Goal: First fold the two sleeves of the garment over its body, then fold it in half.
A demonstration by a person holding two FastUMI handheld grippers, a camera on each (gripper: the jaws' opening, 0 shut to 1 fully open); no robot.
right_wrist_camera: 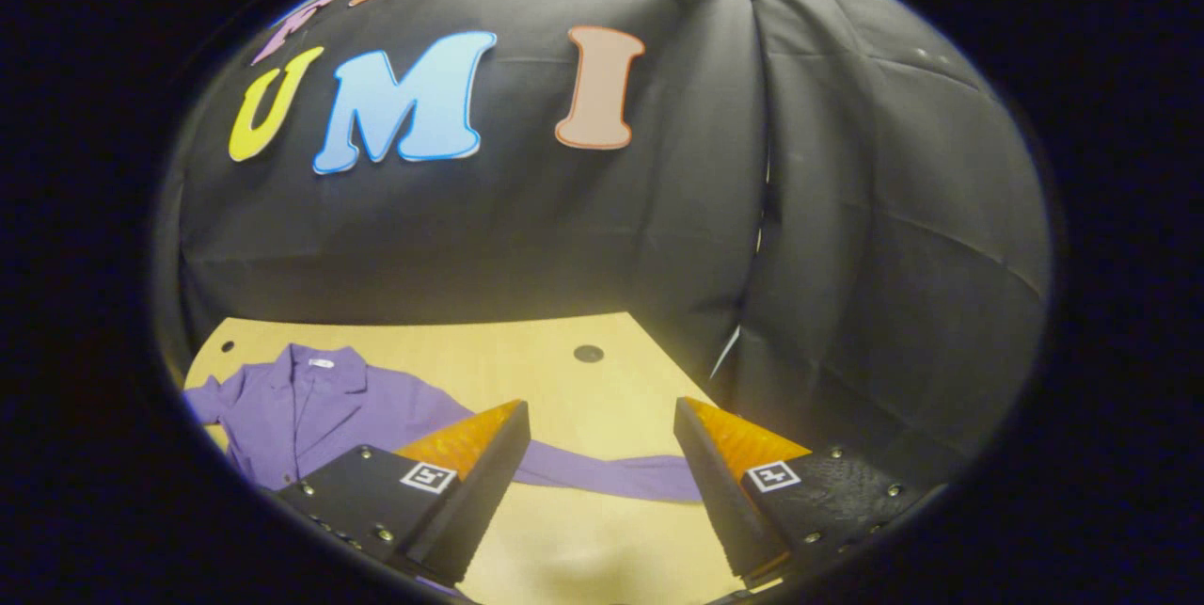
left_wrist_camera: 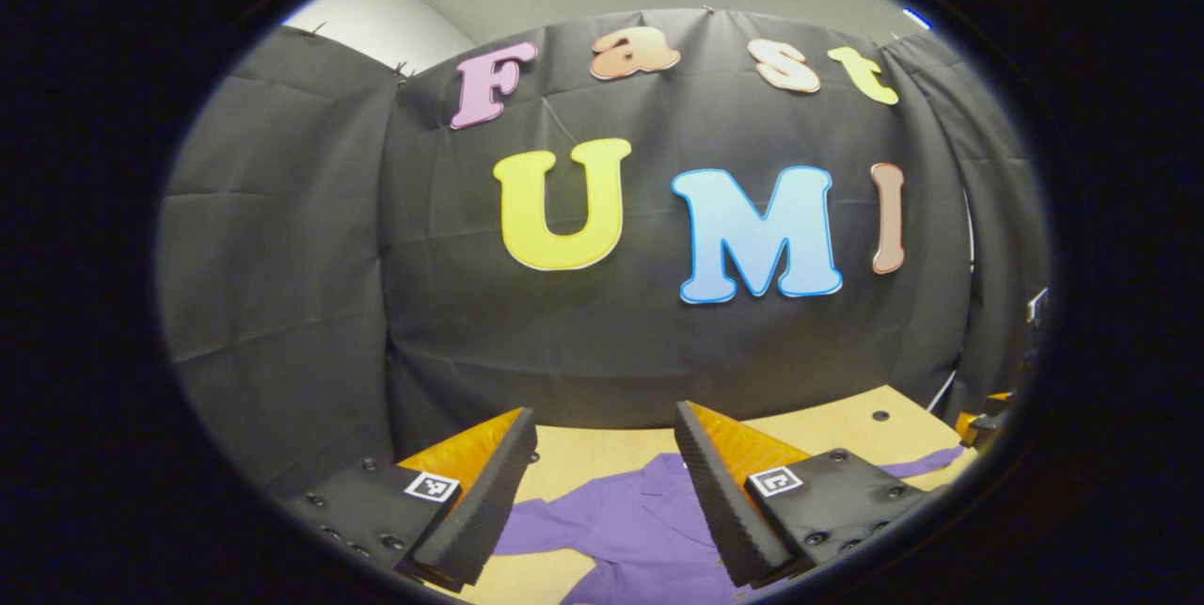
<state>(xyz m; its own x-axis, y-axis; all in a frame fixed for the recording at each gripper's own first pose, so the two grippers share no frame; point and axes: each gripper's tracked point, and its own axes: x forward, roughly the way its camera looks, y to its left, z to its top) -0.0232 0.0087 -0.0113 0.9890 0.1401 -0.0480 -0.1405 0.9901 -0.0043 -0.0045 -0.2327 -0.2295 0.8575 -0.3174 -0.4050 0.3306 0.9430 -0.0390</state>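
Note:
A purple collared shirt (right_wrist_camera: 310, 407) lies flat on the wooden table (right_wrist_camera: 527, 351), collar toward the back wall. One long sleeve (right_wrist_camera: 611, 473) stretches out to the right across the table, passing between the fingers of my right gripper (right_wrist_camera: 602, 483), which hovers open above it. In the left gripper view the shirt (left_wrist_camera: 630, 530) lies under and between the fingers of my left gripper (left_wrist_camera: 607, 501), also open and holding nothing. Its other sleeve (left_wrist_camera: 926, 464) runs off to the right there.
Black cloth walls stand close behind the table and at both sides. A small round hole (right_wrist_camera: 589, 354) sits in the tabletop near the back edge. Part of another device (left_wrist_camera: 988, 421) shows at the far right of the left gripper view.

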